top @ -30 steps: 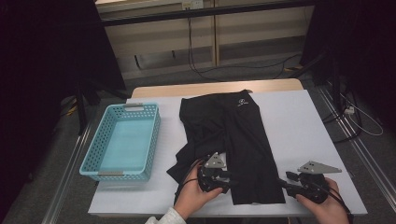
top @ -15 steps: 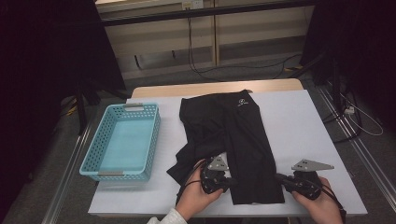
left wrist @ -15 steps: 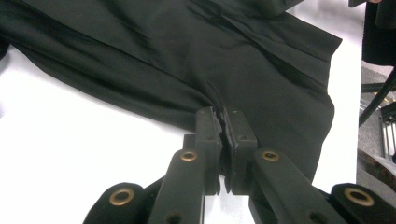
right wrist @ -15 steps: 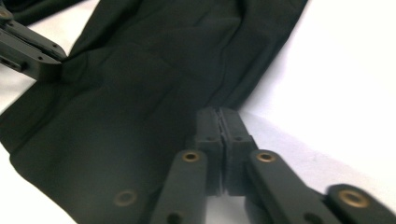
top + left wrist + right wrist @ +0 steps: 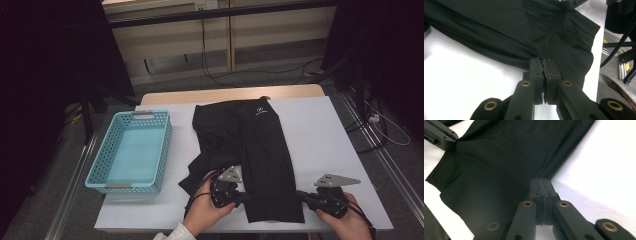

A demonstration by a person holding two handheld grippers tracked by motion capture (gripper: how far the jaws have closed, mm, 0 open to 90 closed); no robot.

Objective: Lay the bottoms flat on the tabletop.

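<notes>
Shorts (image 5: 260, 155), black, lie spread flat on the white bench (image 5: 330, 140), waistband at the far end with a small white logo on it and the leg hems toward me. My left claw (image 5: 245, 196) sits at the left edge of the nearer leg, low down by the hem, and its jaws have just been closing; in the left gripper view the left claw (image 5: 544, 65) is pinched tight on the cloth edge, a thin fold of fabric caught between the pads. My right claw (image 5: 300, 195) is at the right edge of that same leg, directly across from the left one, and its jaws have just been closing too; the right gripper view shows the right claw (image 5: 541, 184) pressed together right at the seam, gripping the hem edge. Both hands rest low on the bench at the shorts' near end. Left of the shorts, just beside them, stands a light blue basket (image 5: 165, 145).
</notes>
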